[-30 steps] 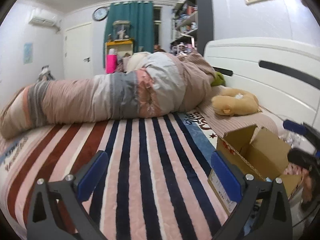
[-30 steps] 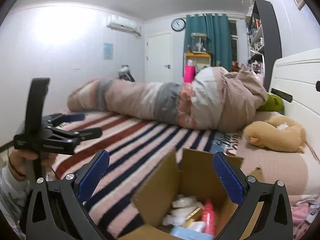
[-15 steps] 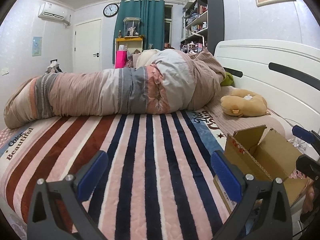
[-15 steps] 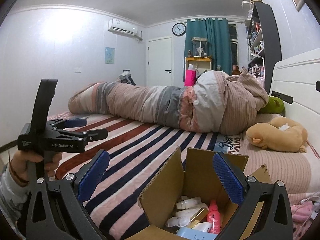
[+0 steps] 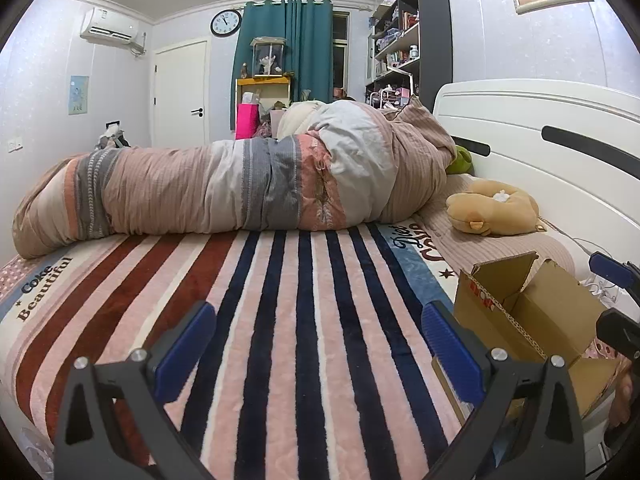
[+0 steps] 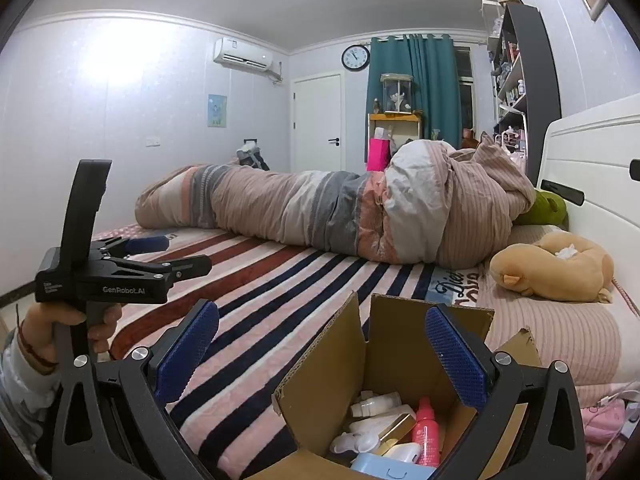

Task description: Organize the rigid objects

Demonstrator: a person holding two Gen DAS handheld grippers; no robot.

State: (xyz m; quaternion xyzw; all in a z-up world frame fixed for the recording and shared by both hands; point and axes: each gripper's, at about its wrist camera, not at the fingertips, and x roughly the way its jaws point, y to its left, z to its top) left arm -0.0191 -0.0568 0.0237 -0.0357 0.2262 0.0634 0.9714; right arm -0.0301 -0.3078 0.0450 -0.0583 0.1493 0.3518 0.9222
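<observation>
Open brown cardboard box (image 6: 400,360) sitting on the striped bed blanket (image 5: 280,320), pink plastic bottle (image 6: 426,432) and white bottles (image 6: 376,402) inside. Both grippers' fingers spread apart, empty. Best bet: drop right gripper (image 6: 320,356) straight in, grab pink bottle mid-body, avoid flaps. Left gripper (image 5: 316,344) hovering over blanket.
</observation>
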